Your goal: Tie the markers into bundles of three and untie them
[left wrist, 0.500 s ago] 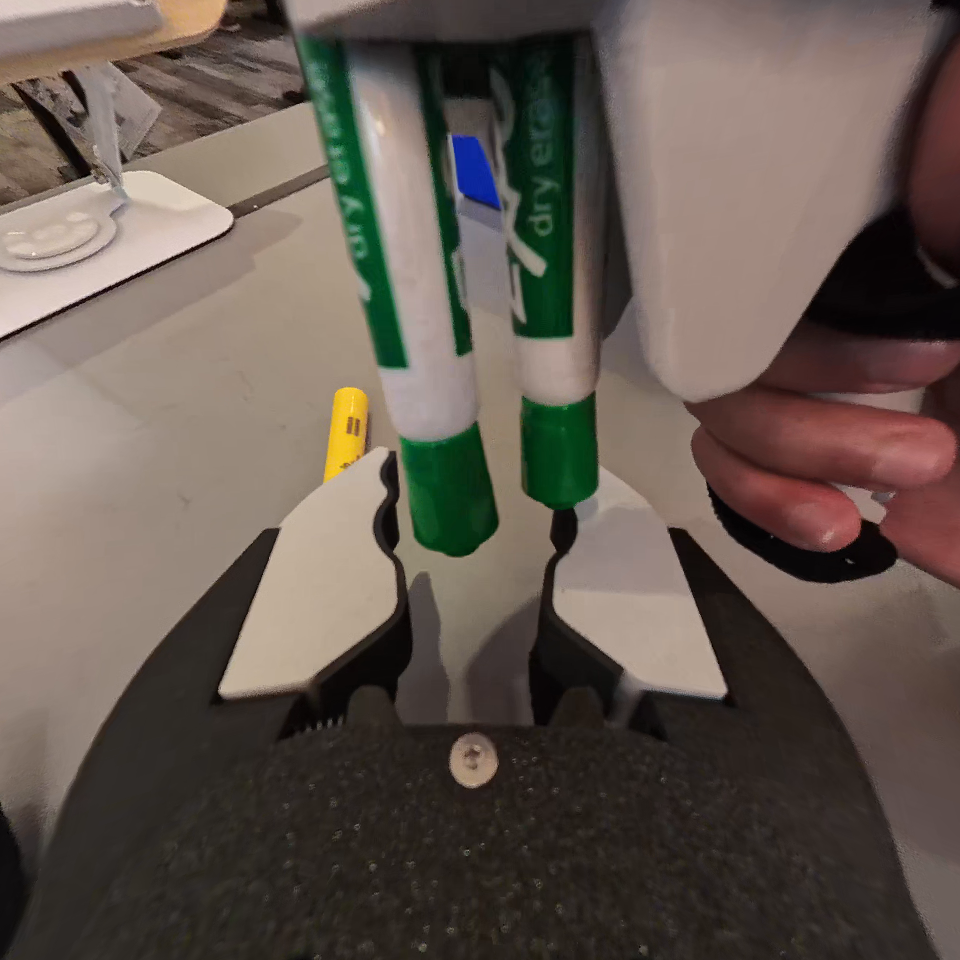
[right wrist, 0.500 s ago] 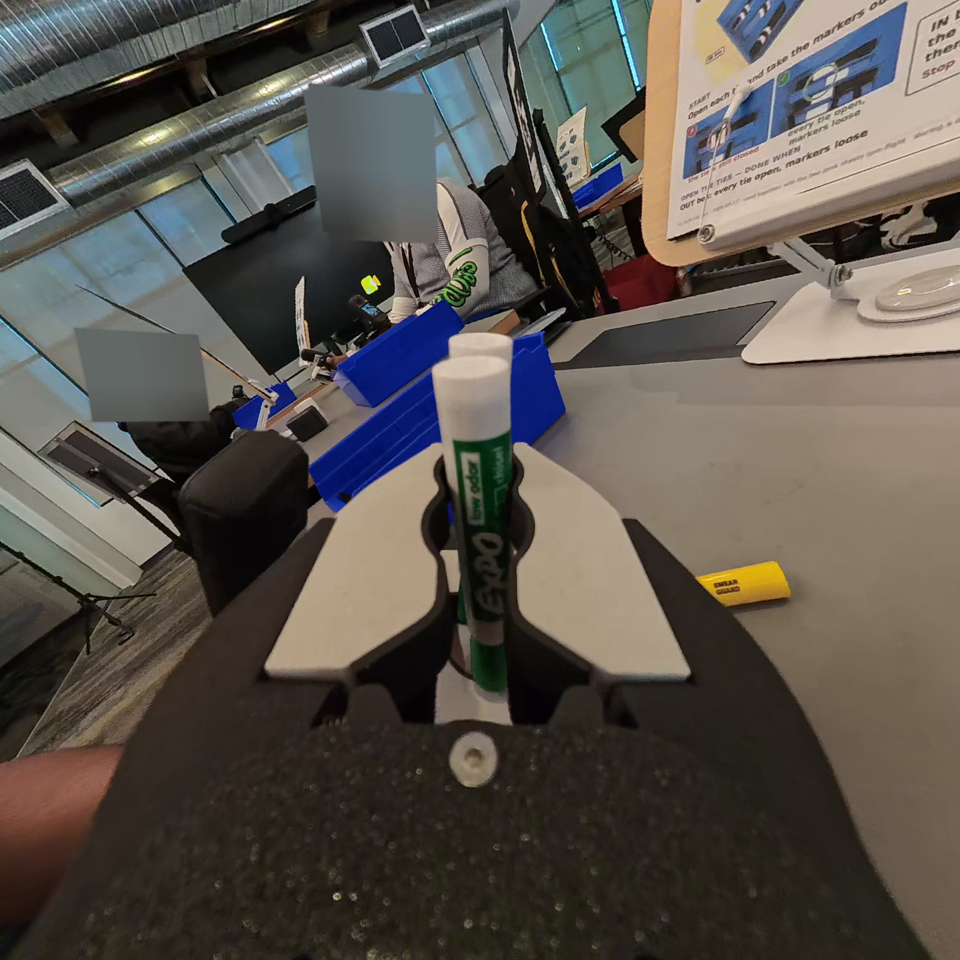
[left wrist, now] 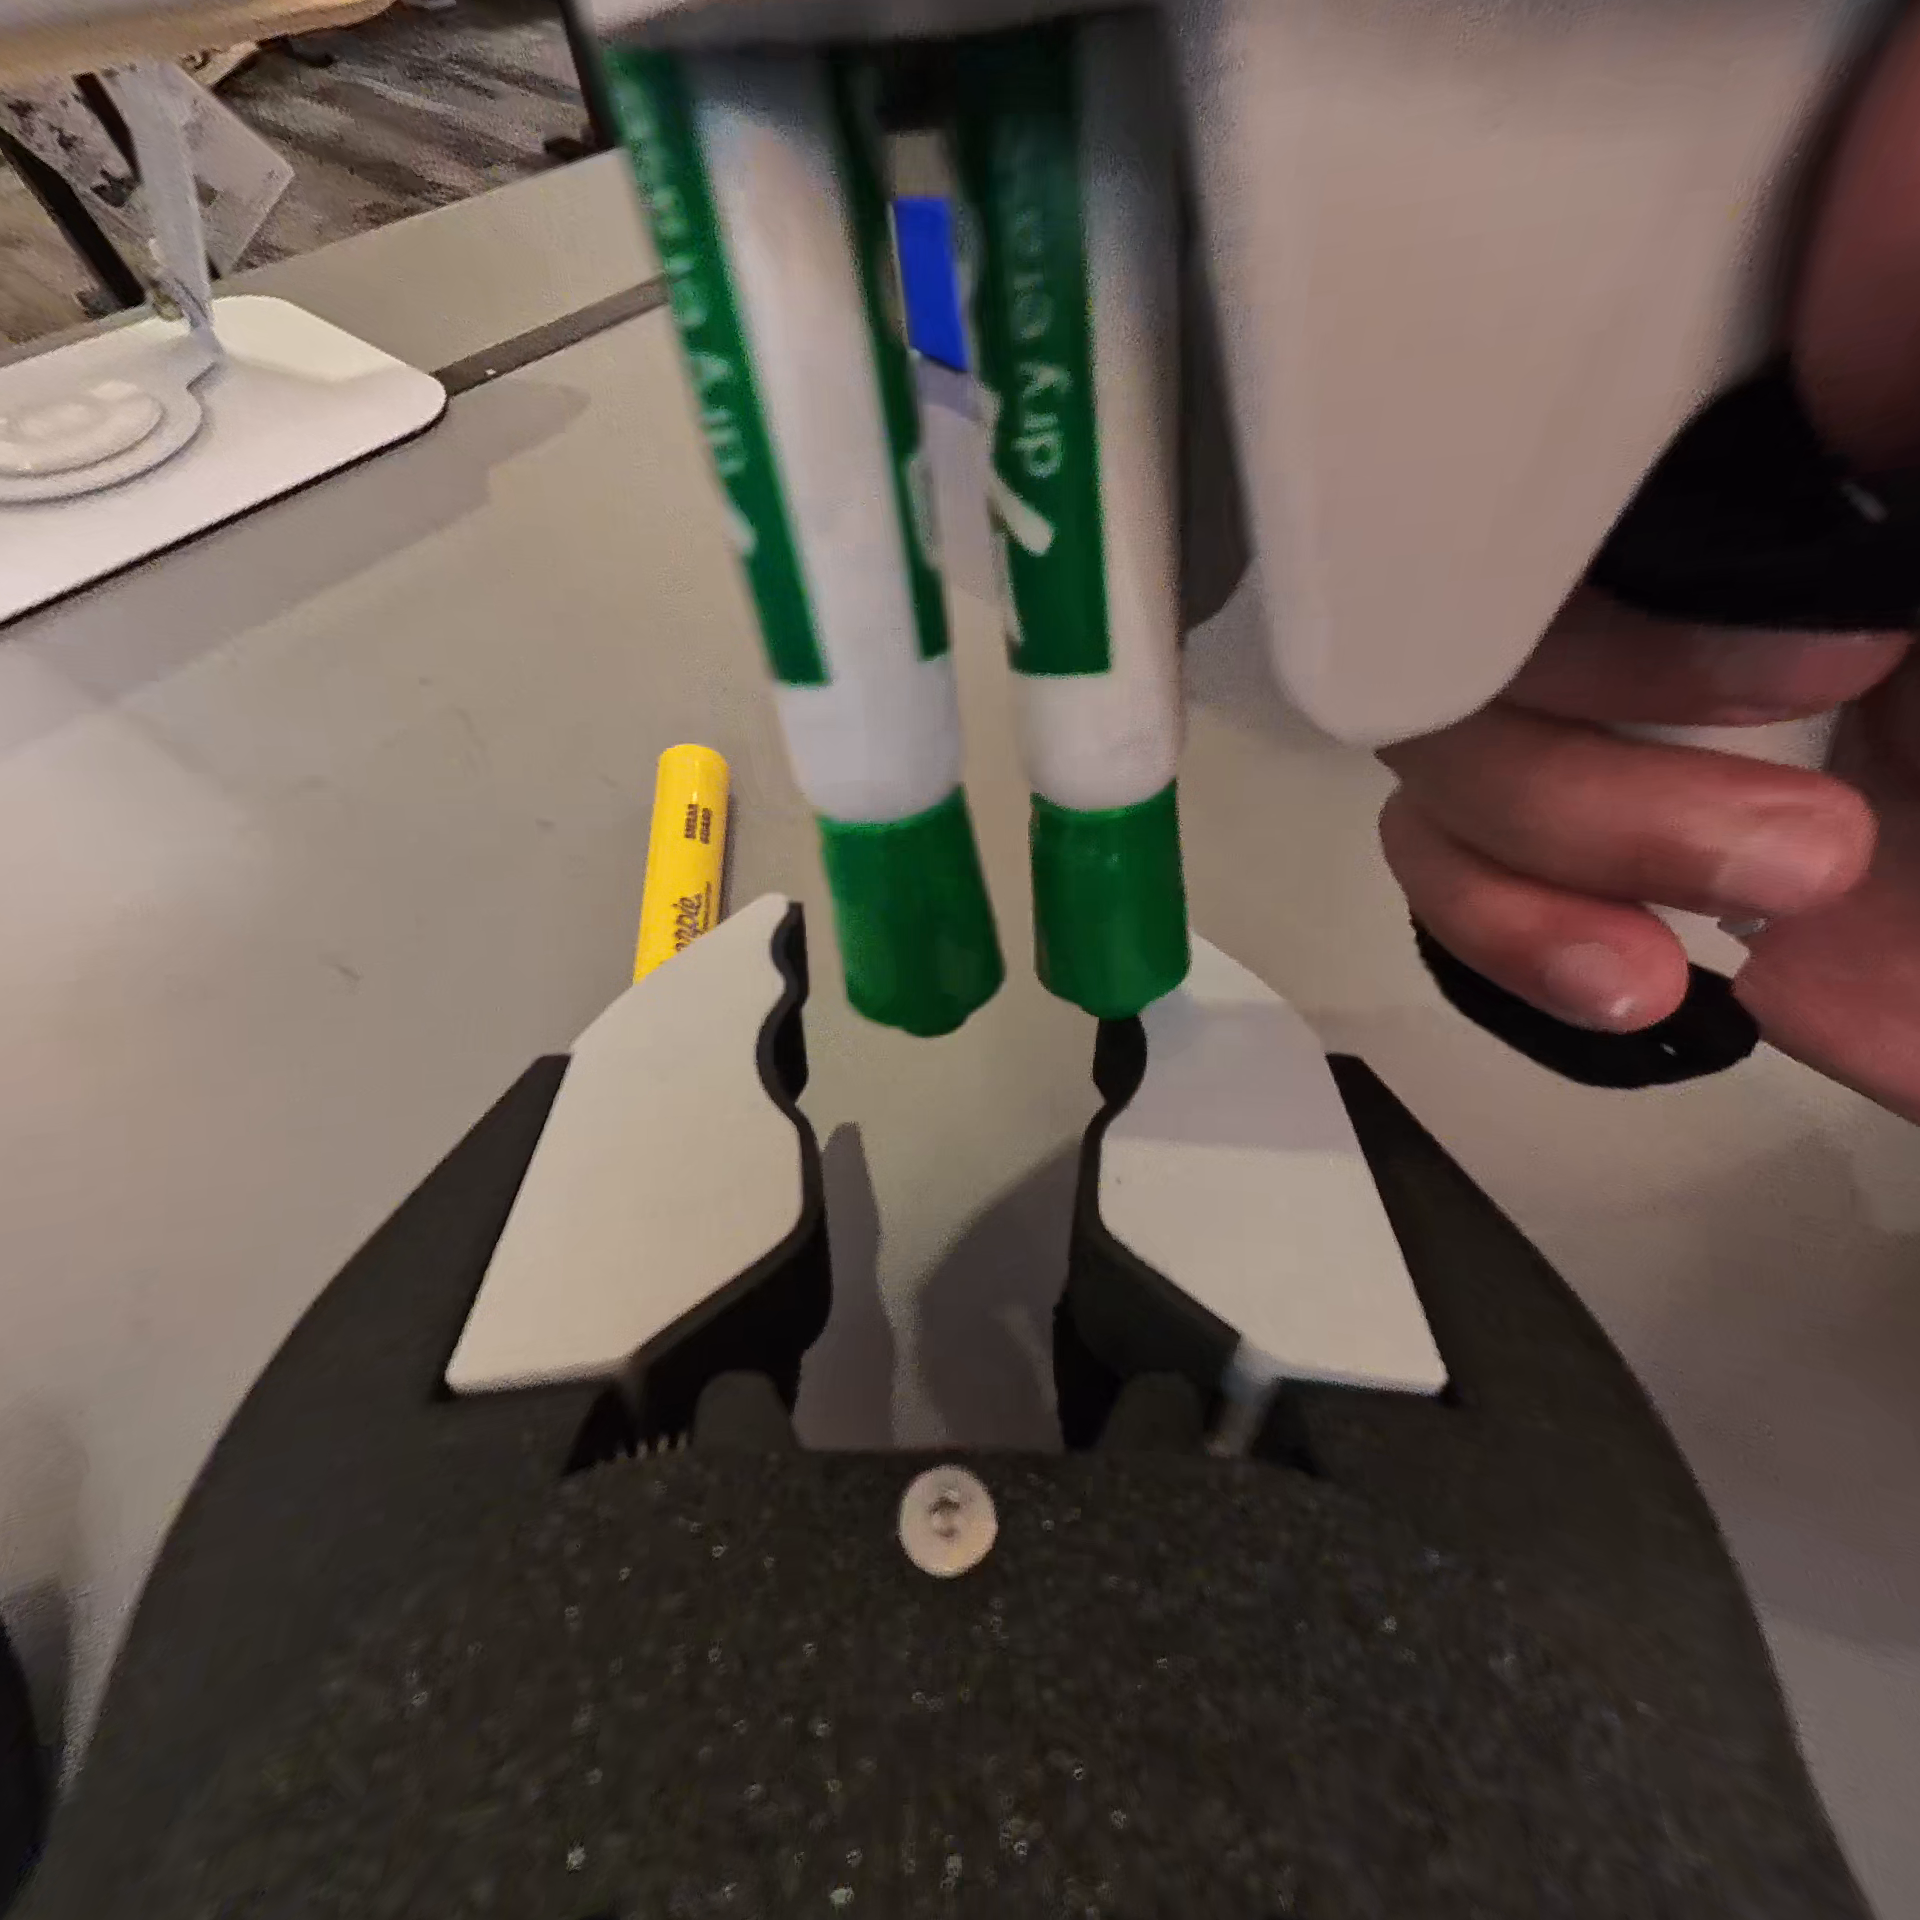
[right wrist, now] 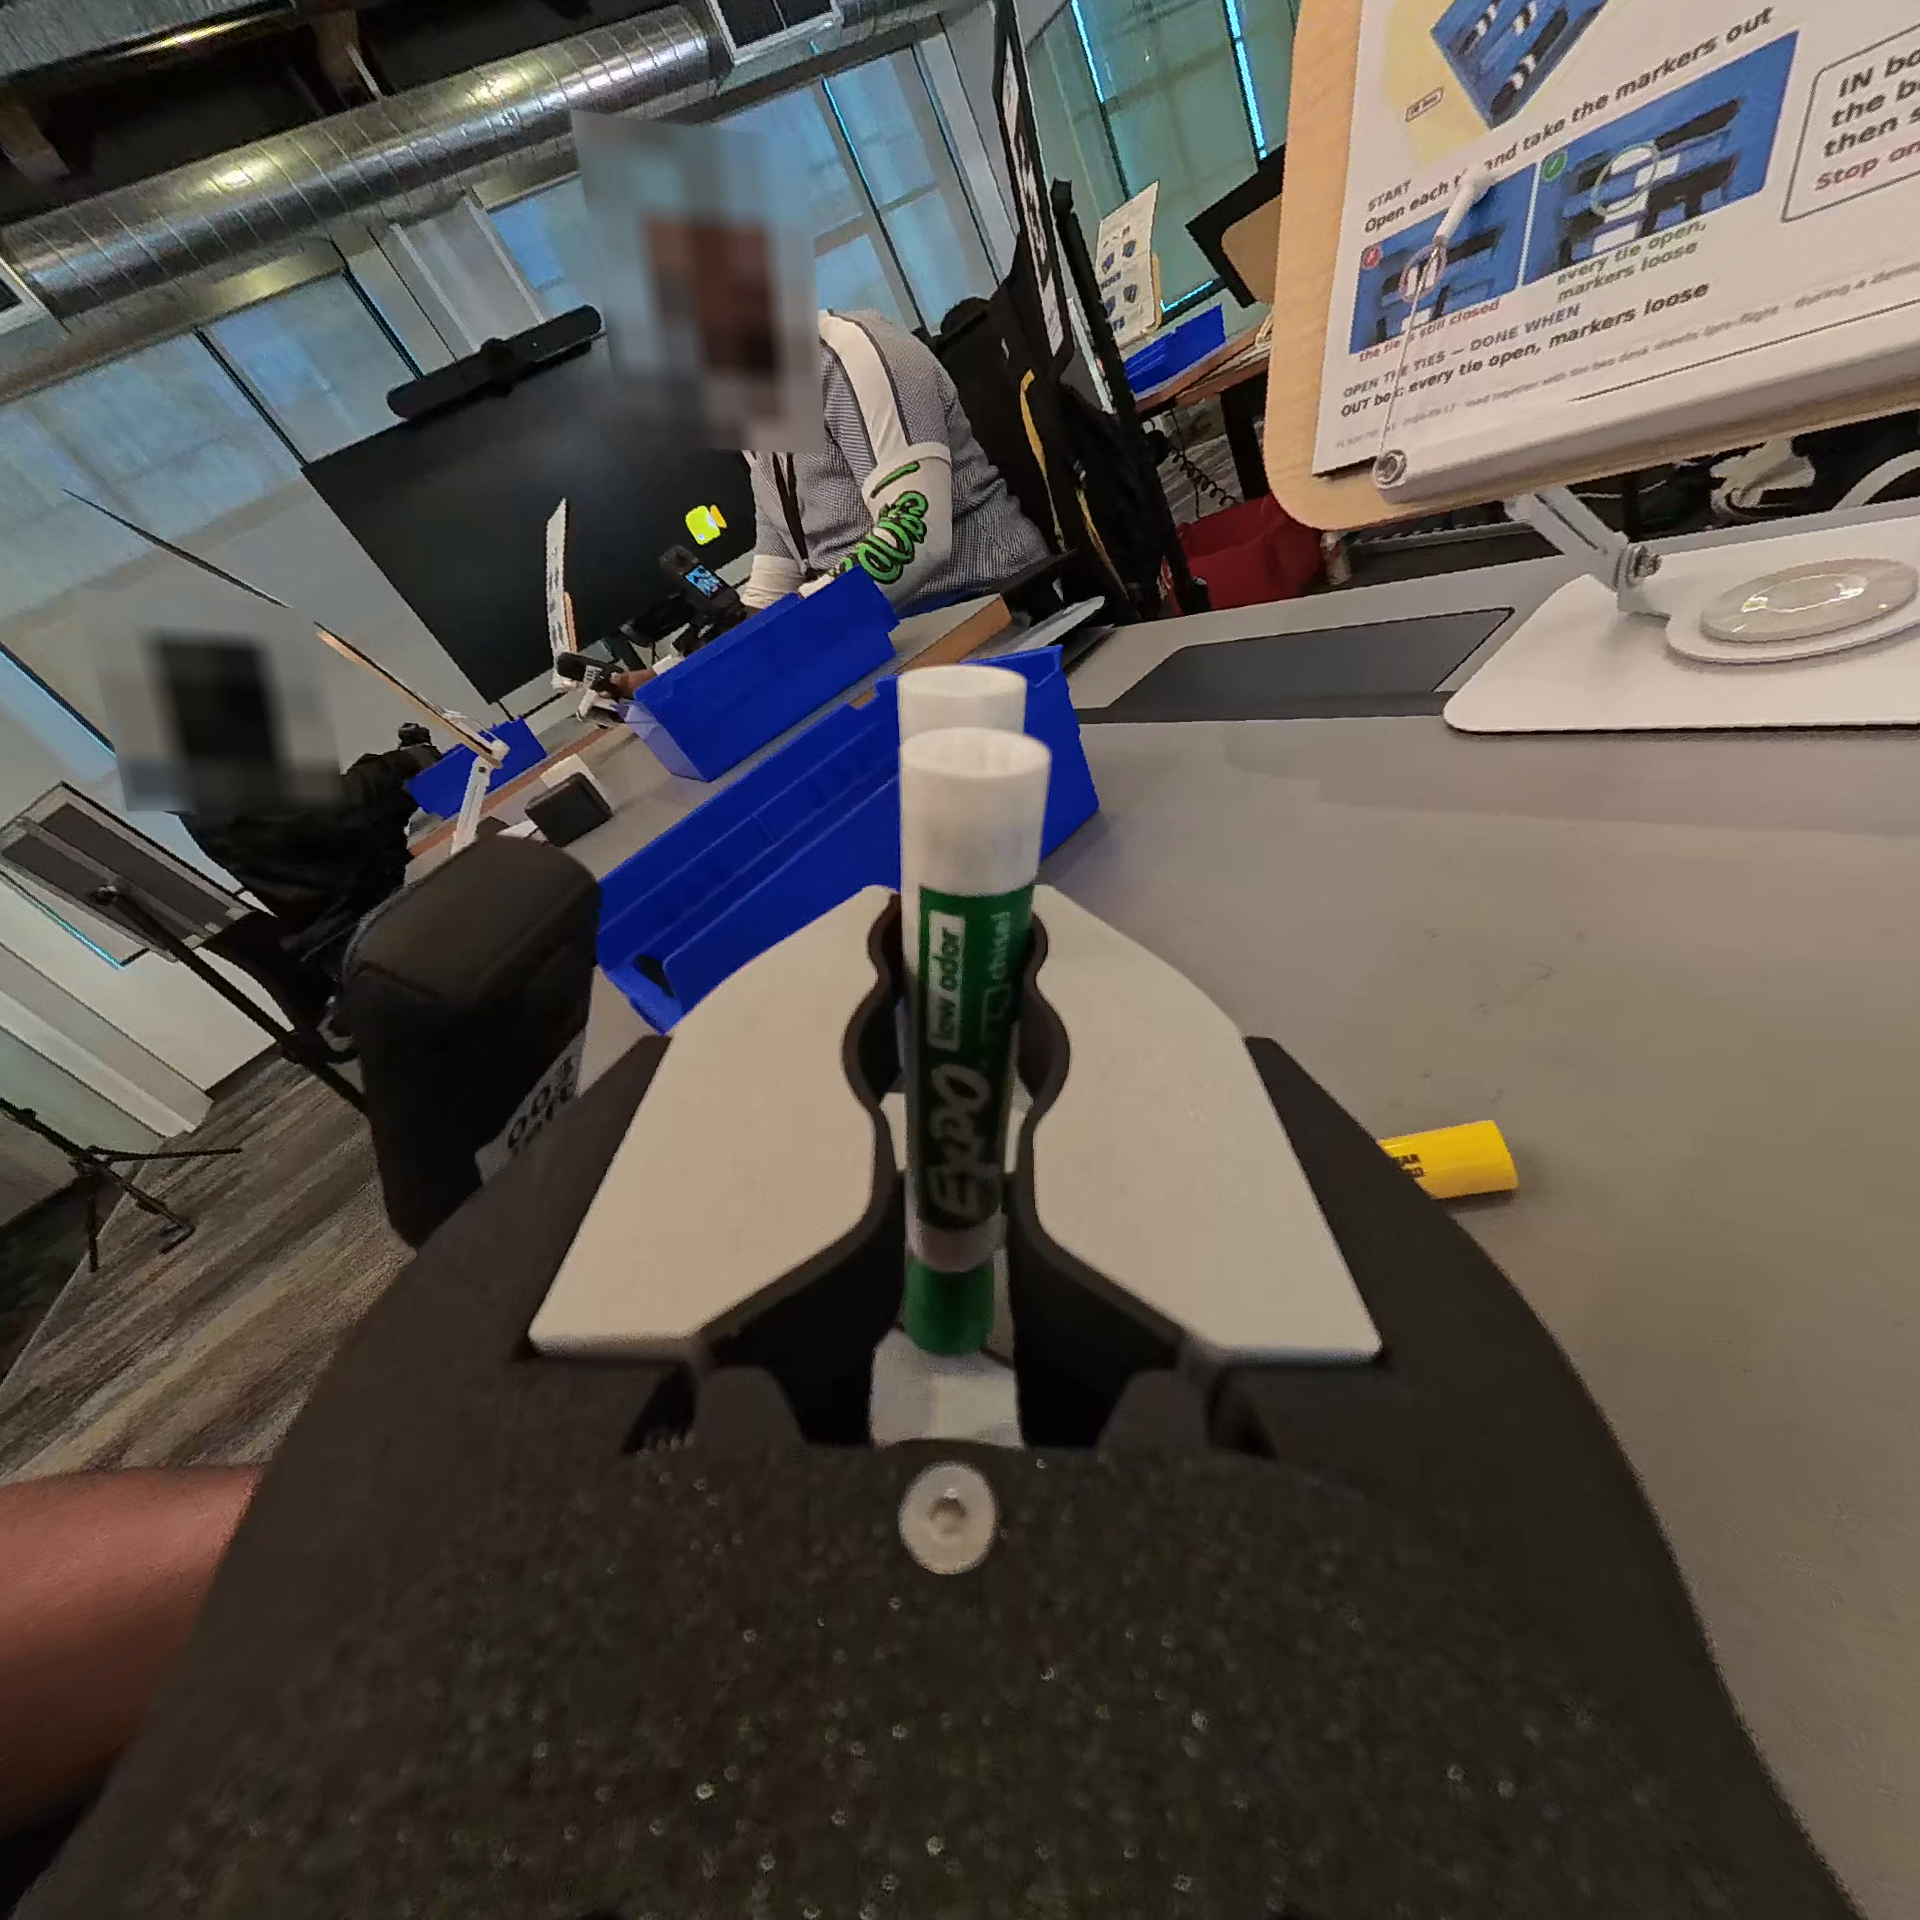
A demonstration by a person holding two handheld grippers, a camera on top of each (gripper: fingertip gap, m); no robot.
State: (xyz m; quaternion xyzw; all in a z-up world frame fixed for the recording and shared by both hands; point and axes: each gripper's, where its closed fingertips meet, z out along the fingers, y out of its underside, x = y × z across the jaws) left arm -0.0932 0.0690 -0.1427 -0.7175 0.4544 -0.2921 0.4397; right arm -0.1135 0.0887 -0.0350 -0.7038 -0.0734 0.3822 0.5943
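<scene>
Two green-capped dry-erase markers (left wrist: 914, 904) hang cap-down from above, side by side. My right gripper (right wrist: 961, 935) is shut on them; its white body (left wrist: 1455, 364) fills the upper right of the left wrist view. In the right wrist view the markers (right wrist: 966, 1039) stand upright between its fingers, white ends up. My left gripper (left wrist: 987, 977) is open and empty, with the caps just above and between its fingertips. A yellow marker (left wrist: 686, 862) lies on the grey table (left wrist: 312, 935) beyond my left finger; it also shows in the right wrist view (right wrist: 1449, 1158). A black elastic loop (left wrist: 1579, 1039) hangs at the fingers of the hand holding the right gripper.
A white stand base (left wrist: 208, 447) sits on the table at far left, and carries an instruction board (right wrist: 1610, 239). Blue bins (right wrist: 831, 862) stand at the table's far edge. People sit at other tables behind. Left tips to right tips: about 11 cm.
The two marker caps have risen slightly relative to my left fingertips. Both grippers keep the same state.
</scene>
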